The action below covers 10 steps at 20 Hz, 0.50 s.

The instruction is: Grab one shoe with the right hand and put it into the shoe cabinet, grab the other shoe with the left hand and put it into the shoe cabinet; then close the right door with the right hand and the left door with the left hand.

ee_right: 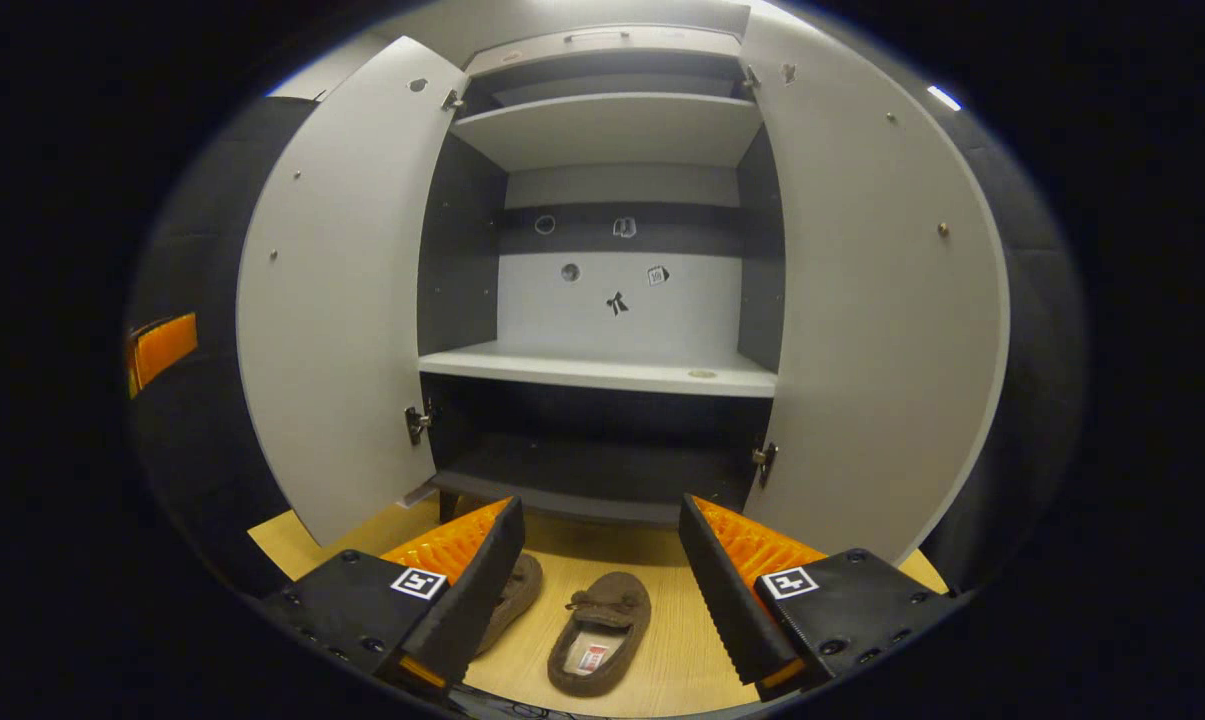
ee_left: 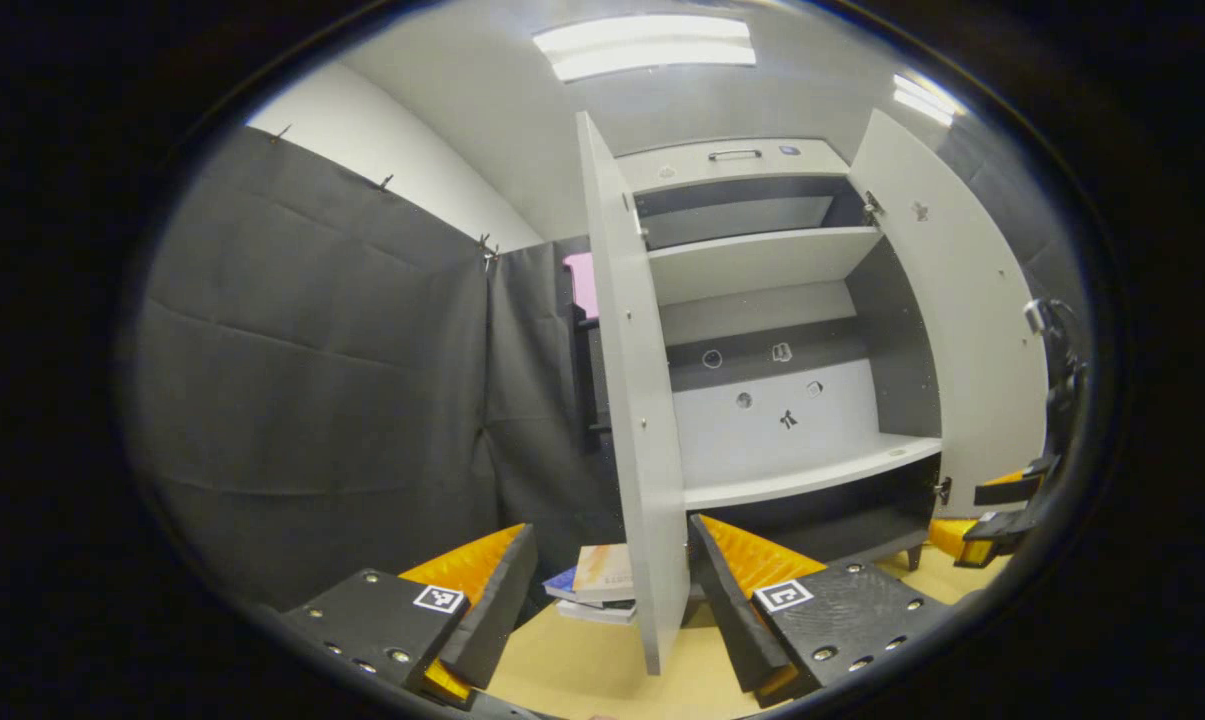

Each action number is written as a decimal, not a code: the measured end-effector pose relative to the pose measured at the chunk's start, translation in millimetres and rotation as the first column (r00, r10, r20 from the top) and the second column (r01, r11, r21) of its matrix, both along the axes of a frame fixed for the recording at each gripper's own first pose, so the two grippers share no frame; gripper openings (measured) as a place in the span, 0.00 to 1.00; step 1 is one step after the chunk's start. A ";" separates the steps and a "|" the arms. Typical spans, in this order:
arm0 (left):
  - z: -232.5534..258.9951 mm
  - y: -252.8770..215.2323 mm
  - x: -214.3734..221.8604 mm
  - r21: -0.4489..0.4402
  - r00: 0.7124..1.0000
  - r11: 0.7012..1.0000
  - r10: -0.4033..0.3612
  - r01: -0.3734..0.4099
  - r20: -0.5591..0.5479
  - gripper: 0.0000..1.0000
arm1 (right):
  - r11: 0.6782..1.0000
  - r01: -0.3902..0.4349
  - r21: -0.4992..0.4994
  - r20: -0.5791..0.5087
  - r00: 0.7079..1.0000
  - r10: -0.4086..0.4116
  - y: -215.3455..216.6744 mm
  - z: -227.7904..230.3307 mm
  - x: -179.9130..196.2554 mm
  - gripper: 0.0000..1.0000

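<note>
Both cabinet doors open; right gripper (ee_right: pixel 597 560) spread over two brown shoes (ee_right: pixel 600 632) at 6 o'clock; left gripper (ee_left: pixel 612 585) spread, straddling left door (ee_left: pixel 637 400) edge

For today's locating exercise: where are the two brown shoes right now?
In the right gripper view, both brown shoes lie side by side on the wooden floor, in front of the open shoe cabinet, between the right gripper fingers.

the left gripper (ee_left: pixel 607 590) hangs with its fingers spread wide, the edge of the shoe cabinet's (ee_left: pixel 762 330) open left door (ee_left: pixel 642 420) standing between them. both doors are swung out — the shelves bare. a stack of books (ee_left: pixel 597 582) lies on the floor behind, and the right gripper (ee_left: pixel 1002 510) shows far right.
</note>
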<state>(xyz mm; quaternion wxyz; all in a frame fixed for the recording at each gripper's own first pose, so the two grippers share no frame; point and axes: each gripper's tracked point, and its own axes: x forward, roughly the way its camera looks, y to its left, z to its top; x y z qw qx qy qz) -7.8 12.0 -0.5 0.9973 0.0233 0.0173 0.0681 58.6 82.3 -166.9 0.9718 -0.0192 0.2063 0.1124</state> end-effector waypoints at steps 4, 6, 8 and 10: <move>-1.9 2.7 0.0 0.006 0.999 1.000 0.028 -0.028 -0.023 0.94 | 0.998 -0.055 -0.015 -0.120 0.991 0.053 15.2 -51.3 -3.8 0.98; -2.0 3.8 0.0 0.011 0.999 0.999 0.043 -0.042 -0.029 0.94 | 0.996 -0.082 -0.027 -0.183 0.980 0.076 20.1 -76.5 -7.0 0.99; -4.6 4.3 -0.2 0.015 0.998 0.999 0.051 -0.050 -0.042 0.95 | 0.995 -0.096 -0.021 -0.240 0.967 0.088 26.2 -97.3 -8.9 0.99; -4.7 5.2 -3.5 0.023 0.996 0.998 0.065 -0.064 -0.054 0.94 | 0.996 -0.093 -0.009 -0.292 0.953 0.087 27.2 -112.2 -11.5 0.99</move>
